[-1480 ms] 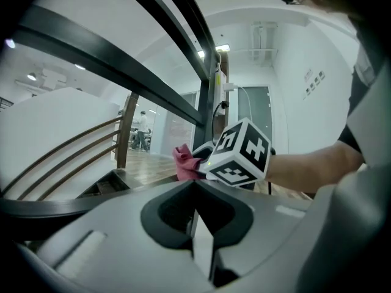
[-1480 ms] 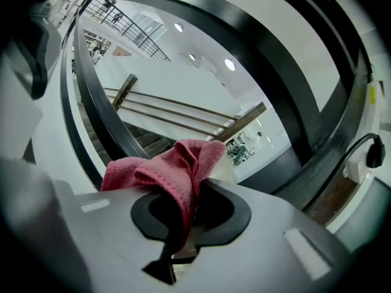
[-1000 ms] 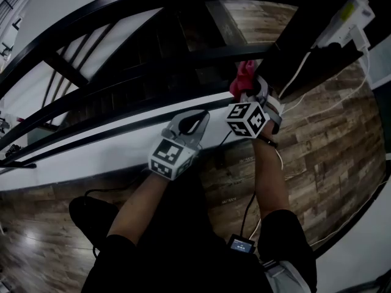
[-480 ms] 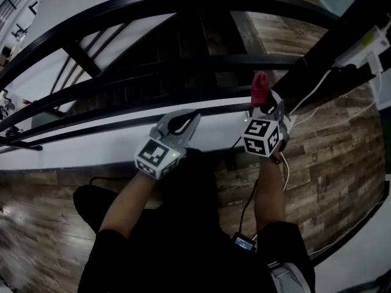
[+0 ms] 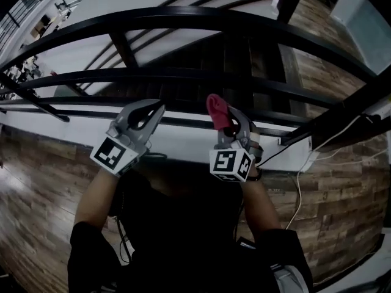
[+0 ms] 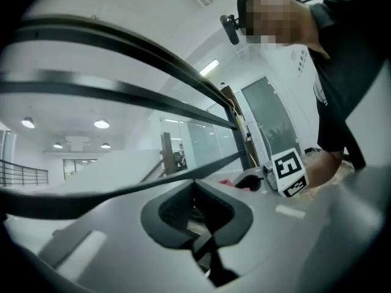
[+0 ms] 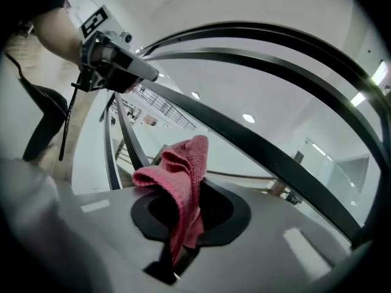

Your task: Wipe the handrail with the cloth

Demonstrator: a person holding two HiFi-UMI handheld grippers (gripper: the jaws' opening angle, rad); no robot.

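The black handrail [image 5: 201, 18] arcs across the top of the head view, with two thinner black rails [image 5: 183, 75] below it. My right gripper [image 5: 223, 118] is shut on a red cloth [image 5: 216, 107], which sticks up from the jaws just short of the lowest rail. In the right gripper view the cloth [image 7: 181, 174] droops over the closed jaws, and the handrail [image 7: 275, 154] runs beyond it without touching. My left gripper [image 5: 159, 107] is to the left, shut and empty, also close to the lowest rail. Its closed jaws [image 6: 195, 187] hold nothing.
A dark post [image 5: 357, 112] slants at the right, with a white power strip [image 5: 303, 159] and cables [image 5: 297, 194] near its foot. Wooden stairs [image 5: 244, 54] drop away behind the rails. Wooden floor [image 5: 342, 212] lies around the person's legs.
Both grippers have moved left along the railing, away from the dark post. The red cloth, earlier against the post, is now held free in the right gripper. The head view has swung left.
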